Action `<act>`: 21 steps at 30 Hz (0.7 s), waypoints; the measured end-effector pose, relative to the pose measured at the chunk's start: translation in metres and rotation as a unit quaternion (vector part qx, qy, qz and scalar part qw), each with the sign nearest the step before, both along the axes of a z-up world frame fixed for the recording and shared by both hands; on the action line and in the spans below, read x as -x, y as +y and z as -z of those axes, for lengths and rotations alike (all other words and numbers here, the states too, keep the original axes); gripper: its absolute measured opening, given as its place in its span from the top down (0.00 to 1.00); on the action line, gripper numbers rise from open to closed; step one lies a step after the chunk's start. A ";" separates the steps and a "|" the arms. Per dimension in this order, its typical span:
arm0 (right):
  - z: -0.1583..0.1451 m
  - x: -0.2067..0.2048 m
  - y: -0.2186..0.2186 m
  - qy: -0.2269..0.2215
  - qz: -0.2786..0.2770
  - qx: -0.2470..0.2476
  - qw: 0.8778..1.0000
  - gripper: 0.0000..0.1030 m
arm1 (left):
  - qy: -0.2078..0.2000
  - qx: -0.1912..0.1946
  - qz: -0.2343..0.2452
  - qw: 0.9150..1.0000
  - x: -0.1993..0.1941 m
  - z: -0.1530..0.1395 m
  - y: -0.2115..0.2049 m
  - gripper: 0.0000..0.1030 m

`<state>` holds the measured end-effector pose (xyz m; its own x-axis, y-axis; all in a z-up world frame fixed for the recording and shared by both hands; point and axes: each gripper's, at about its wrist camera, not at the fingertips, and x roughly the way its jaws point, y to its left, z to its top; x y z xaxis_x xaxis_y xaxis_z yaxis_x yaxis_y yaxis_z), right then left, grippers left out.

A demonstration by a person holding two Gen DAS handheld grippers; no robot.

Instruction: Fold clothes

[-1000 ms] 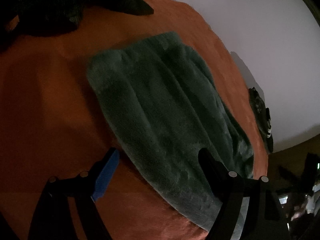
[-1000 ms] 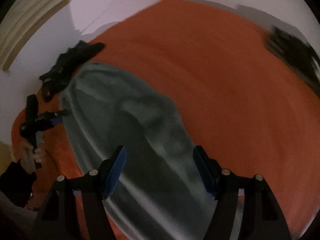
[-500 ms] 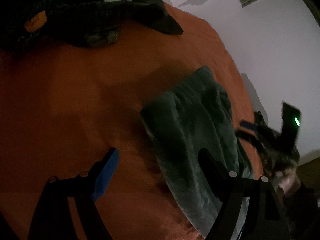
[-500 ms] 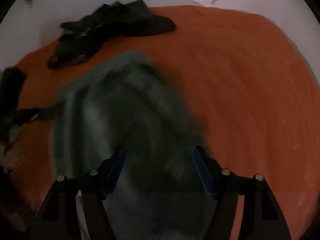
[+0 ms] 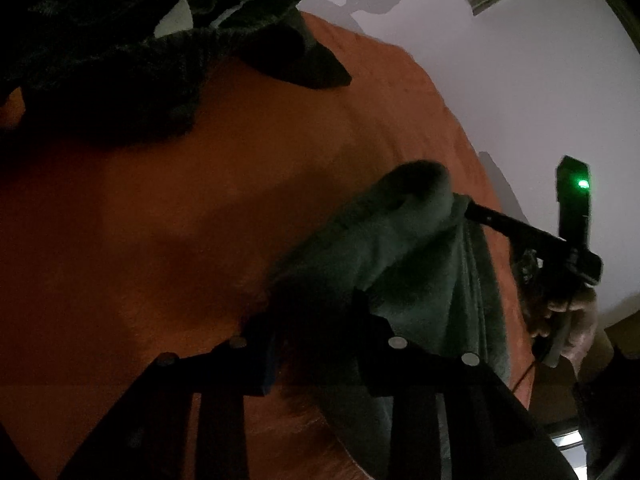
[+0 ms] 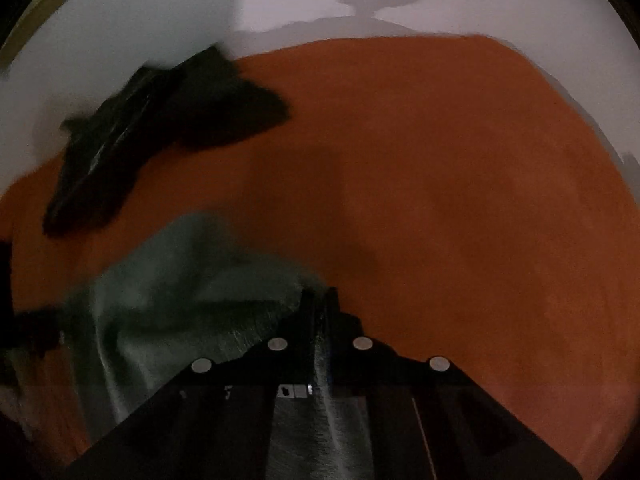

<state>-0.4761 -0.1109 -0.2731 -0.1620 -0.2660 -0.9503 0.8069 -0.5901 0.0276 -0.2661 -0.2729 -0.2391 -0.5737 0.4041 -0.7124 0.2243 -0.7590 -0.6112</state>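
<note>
Orange bedding [image 6: 460, 184] covers the whole work surface under dim light, with pale walls [image 5: 500, 60] behind it. No brand, label or legible writing shows anywhere; a small white-and-dark patch on the right gripper's body is too blurred to read.

On that bedding lies the grey-green fleece garment [image 5: 380, 248], plush and napped, bunched into soft folds with one rounded lobe lifted up. In the right wrist view the same fabric [image 6: 180, 300] spreads to the lower left, its pile catching faint streaks of light.

Right gripper [image 6: 320, 300]: the two fingers are pressed together with only a thin seam between them, pinching an edge of the fleece, which runs down between the finger bases. From the left wrist view this gripper [image 5: 472, 210] reaches into the far fold of the garment, held by a hand [image 5: 568, 320], with a green light [image 5: 584, 185] glowing on its upright black part.

Left gripper [image 5: 316, 312]: its fingers stand narrowly apart with a dark bunch of the fleece between them; whether they actually clamp the cloth cannot be told in the shadow.

Farther off, a heap of dark clothes [image 5: 140, 48] sits at the bedding's far edge, well apart from the fleece, and appears in the right wrist view too [image 6: 160, 128].
</note>
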 end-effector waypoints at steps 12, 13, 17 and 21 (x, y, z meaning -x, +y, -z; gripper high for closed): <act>-0.053 -0.016 0.044 -0.002 0.093 0.055 0.994 0.36 | -0.002 0.003 0.023 1.000 0.003 -0.006 0.002 0.73; -0.064 -0.028 0.060 0.009 0.098 0.062 0.993 0.34 | 0.001 0.015 0.028 0.999 0.003 -0.009 0.006 0.73; -0.077 -0.055 0.114 0.008 0.097 0.069 0.993 0.34 | 0.004 0.034 0.034 0.999 0.006 -0.013 0.014 0.74; -0.050 -0.046 0.141 0.014 0.111 0.015 0.994 0.34 | -0.011 0.046 0.026 0.999 0.002 -0.005 0.017 0.74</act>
<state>-0.4296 0.0300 -0.2232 -0.2452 -0.2490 -0.9369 0.6581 -0.7524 0.0278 -0.2680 -0.2562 -0.2345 -0.5378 0.3644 -0.7603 0.1957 -0.8232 -0.5329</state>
